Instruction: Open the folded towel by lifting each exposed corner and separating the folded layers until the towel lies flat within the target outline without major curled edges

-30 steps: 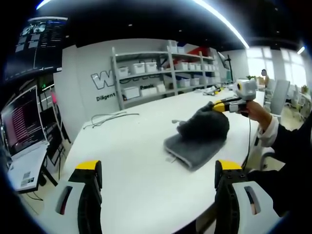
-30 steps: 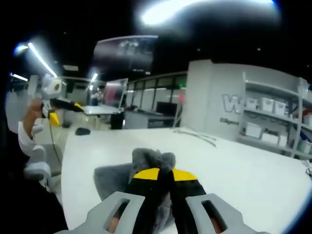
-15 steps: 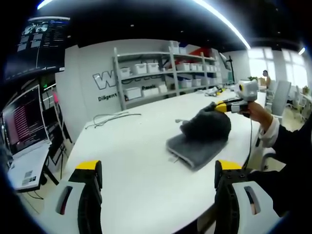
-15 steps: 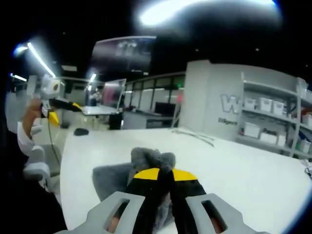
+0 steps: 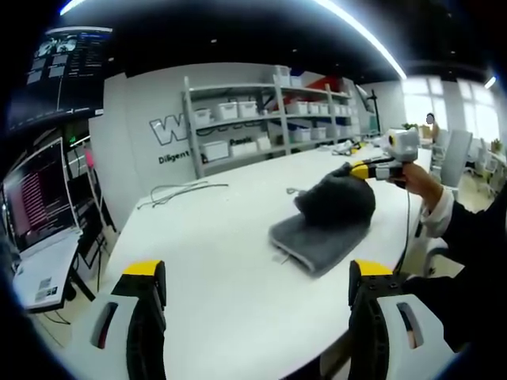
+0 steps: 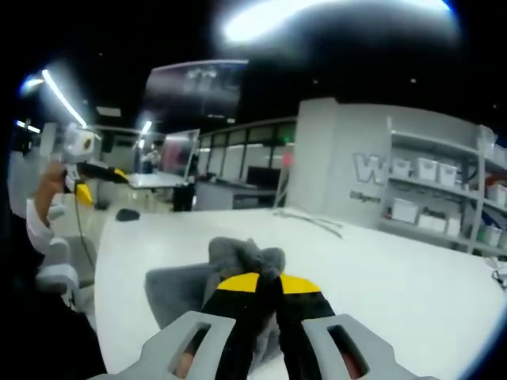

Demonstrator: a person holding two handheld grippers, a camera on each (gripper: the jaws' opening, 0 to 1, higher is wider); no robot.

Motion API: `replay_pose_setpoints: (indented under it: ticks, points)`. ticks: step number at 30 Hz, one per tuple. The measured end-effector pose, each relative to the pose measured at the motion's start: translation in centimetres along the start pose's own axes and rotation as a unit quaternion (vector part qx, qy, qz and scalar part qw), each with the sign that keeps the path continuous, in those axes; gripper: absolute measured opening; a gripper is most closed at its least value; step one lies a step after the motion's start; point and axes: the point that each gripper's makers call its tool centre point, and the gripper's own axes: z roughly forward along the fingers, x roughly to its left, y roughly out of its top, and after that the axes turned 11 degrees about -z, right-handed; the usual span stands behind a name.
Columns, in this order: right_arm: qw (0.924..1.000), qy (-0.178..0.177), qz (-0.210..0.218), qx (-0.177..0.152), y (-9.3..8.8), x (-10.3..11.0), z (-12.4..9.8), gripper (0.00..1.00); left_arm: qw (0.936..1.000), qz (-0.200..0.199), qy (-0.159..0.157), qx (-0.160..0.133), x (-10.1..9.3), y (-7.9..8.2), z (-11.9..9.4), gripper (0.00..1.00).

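1. The towel [image 5: 323,229], grey and still partly folded, lies on the white table [image 5: 222,245] toward the edge where the person stands; its lower layers rest flat while one part is drawn up into a dark hump.
2. In the right gripper view the towel [image 6: 178,286] sits directly ahead of the jaws, and a bunched tuft of it rises just above the yellow tips.
3. The right gripper [image 6: 259,283] has its jaws pressed together on that tuft, so it is clamped on the towel.
4. From the left gripper view the same right gripper [image 5: 354,169] meets the hump at its top, on the side away from the table's middle, held by a hand [image 5: 417,184].
5. The left gripper [image 5: 257,273] hovers over the table's near edge with its jaws spread wide and nothing between them; the towel lies well apart from it, farther across the table.
6. In the right gripper view the left gripper [image 6: 104,172] is seen beyond the table's far end, in the person's hand [image 6: 49,184].
7. A cable [image 5: 176,192] lies on the table, beyond the towel toward the wall.
8. Shelves [image 5: 265,119] with white bins stand past the table, and a laptop [image 5: 36,202] sits off its end.
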Motion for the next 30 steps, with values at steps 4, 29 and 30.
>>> replay_pose_setpoints:
  ticks: [4, 29, 30]
  points:
    - [1.0000, -0.003, 0.000, 0.000, -0.06, -0.27, 0.01, 0.03, 1.0000, 0.001, 0.000, 0.001, -0.09, -0.06, 0.03, 0.94]
    - [0.9999, -0.012, 0.001, 0.005, -0.36, -0.51, -0.74, 0.03, 1.0000, 0.002, 0.001, 0.001, -0.15, -0.02, 0.02, 0.94]
    - [0.9999, -0.013, 0.001, 0.005, -0.36, -0.50, -0.77, 0.03, 1.0000, 0.003, 0.001, 0.001, -0.13, -0.01, 0.02, 0.94]
